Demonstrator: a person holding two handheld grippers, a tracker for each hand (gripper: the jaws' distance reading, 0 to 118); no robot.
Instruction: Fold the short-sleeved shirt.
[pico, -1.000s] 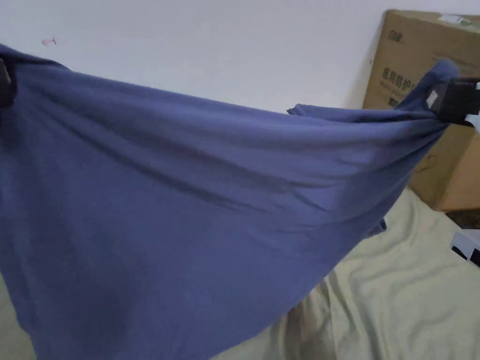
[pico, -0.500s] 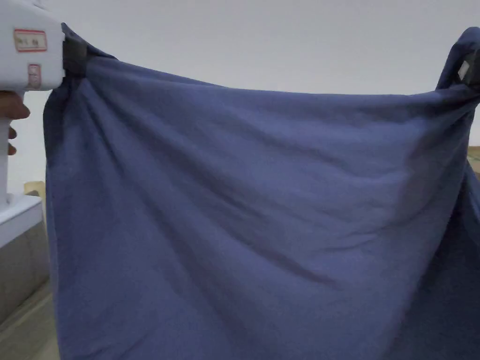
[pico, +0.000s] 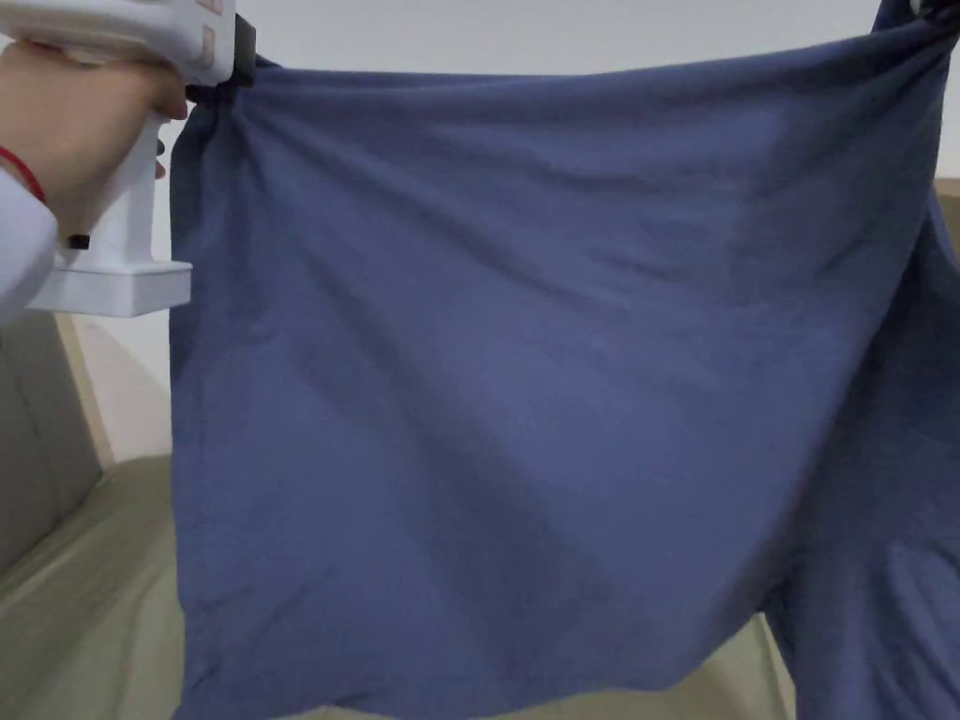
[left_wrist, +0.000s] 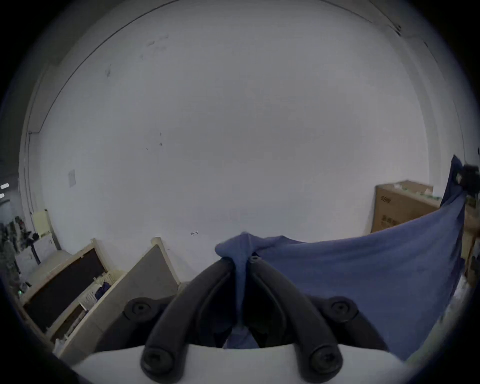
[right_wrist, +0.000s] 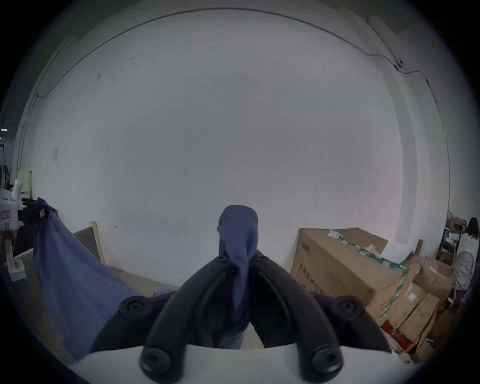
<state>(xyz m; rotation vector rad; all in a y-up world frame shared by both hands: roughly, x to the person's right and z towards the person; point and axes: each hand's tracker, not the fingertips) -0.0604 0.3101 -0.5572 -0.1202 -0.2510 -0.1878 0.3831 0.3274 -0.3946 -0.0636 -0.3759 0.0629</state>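
A dark blue short-sleeved cotton shirt (pico: 525, 375) hangs spread in the air as a broad sheet in front of a plain white wall (pico: 562, 33), stretched between two grippers and held clear of the pale olive cloth-covered surface (pico: 84, 581) below. At upper left, the white-bodied left gripper with black jaws (left_wrist: 240, 259), held by the person's left hand (pico: 75, 122), has its jaws closed tight on a bunched corner of the fabric, a small tuft standing up past the tips. At upper right, the black-jawed right gripper (right_wrist: 240, 258) has its jaws likewise closed on the opposite corner, a longer tuft rising above them. The top edge of the shirt runs nearly level and taut between the two grips; the lower edge hangs loose just above the surface. A large brown cardboard box (right_wrist: 342, 270) stands against the wall at far right, with smaller boxes beside it.
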